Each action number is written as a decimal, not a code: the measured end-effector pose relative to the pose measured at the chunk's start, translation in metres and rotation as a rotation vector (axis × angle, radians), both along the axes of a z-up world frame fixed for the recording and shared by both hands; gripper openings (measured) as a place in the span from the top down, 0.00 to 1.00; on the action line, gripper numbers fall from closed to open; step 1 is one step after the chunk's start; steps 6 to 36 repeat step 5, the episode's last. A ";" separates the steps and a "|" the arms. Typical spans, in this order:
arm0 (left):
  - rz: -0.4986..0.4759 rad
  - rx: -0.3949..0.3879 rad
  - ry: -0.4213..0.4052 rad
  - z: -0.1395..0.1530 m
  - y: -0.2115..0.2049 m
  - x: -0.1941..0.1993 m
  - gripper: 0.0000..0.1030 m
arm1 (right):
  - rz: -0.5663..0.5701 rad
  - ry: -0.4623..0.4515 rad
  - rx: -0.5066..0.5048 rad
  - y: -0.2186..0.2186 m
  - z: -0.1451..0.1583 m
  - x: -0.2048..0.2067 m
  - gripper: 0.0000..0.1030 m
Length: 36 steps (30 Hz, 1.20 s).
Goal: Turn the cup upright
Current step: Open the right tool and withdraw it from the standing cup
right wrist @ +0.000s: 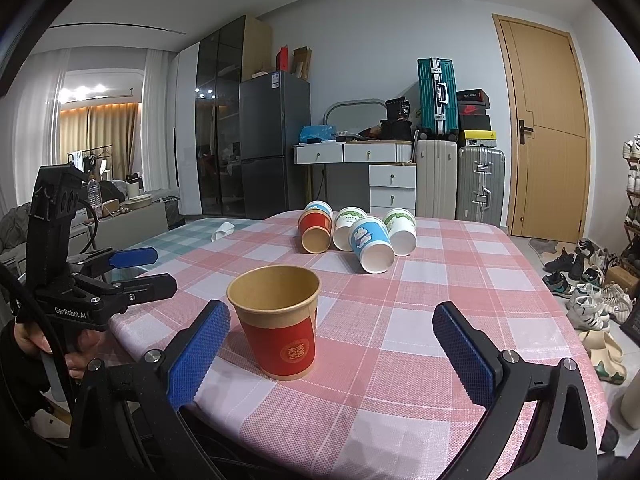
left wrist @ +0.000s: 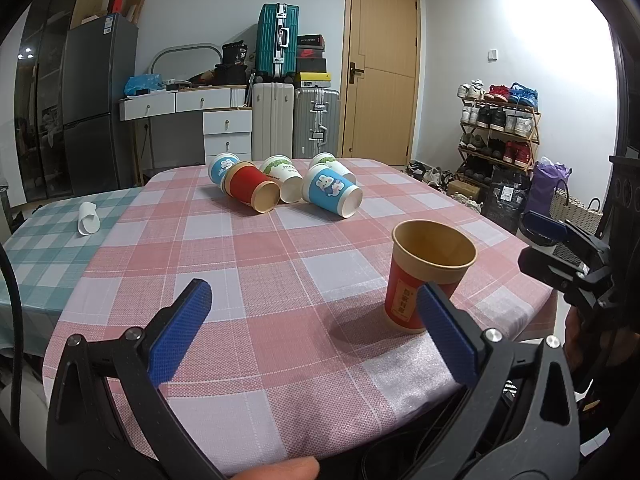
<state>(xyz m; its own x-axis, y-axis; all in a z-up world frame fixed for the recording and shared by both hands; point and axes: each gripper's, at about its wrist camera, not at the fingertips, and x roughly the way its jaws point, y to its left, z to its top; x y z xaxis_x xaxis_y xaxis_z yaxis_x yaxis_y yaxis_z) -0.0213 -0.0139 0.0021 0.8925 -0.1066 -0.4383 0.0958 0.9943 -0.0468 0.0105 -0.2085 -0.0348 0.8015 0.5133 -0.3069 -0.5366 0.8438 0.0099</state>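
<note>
Red cup [right wrist: 278, 322] upright on pink checked tablecloth [right wrist: 440, 280], near table's front edge. Right gripper [right wrist: 334, 344] spread wide, empty, cup just inside left pad. Left gripper [left wrist: 316, 334] spread, empty, cup at 2 o'clock. Tipped cups [right wrist: 360, 234] cluster at 12 o'clock.

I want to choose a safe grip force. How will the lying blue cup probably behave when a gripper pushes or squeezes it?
The blue cup lies on its side, so a push would probably roll it in a curve, since it tapers. It looks like thin paper and seems empty, so likely light and easily crushed at the open rim. The cloth may slow rolling a little.
</note>
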 end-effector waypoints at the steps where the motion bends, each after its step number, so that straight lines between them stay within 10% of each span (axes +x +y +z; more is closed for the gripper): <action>1: -0.002 0.000 0.001 0.000 0.000 0.000 0.01 | -0.001 0.000 -0.001 0.000 0.000 0.000 0.00; 36: -0.005 -0.001 0.000 0.002 0.001 0.000 0.01 | -0.003 -0.002 -0.001 0.000 0.000 0.000 0.00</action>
